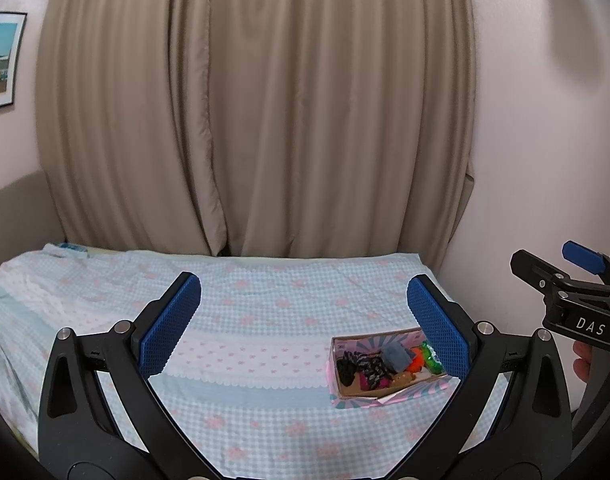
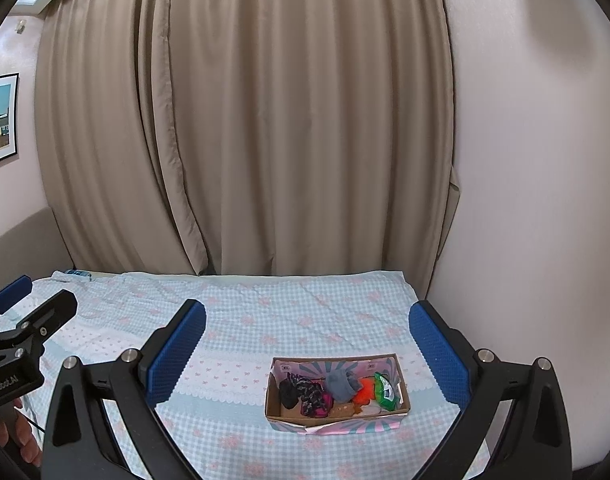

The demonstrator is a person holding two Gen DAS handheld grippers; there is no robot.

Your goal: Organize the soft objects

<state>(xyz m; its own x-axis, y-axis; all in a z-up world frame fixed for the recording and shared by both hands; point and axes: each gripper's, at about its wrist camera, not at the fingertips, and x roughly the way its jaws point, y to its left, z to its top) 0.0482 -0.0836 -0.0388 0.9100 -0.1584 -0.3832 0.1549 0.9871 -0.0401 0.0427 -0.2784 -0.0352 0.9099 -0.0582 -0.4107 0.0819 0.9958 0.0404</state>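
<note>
Both tools stand wide open and empty, raised above the bed (image 2: 265,320). The box (image 2: 337,420) of soft objects (image 2: 341,390) lies ahead of the right gripper (image 2: 307,350), between its fingers, and beside the left gripper's (image 1: 305,322) right finger. Recommended: descend vertically, select one item, and close gently.

Your left hand-held gripper (image 1: 304,322) is raised with its two blue-padded fingers (image 1: 171,322) spread wide apart and nothing between them. Your right hand-held gripper (image 2: 307,350) is raised beside it, its jaws spread just as wide and also empty. Each shows at the edge of the other's view, with your fingers wrapped around its handle (image 1: 583,362).
</note>
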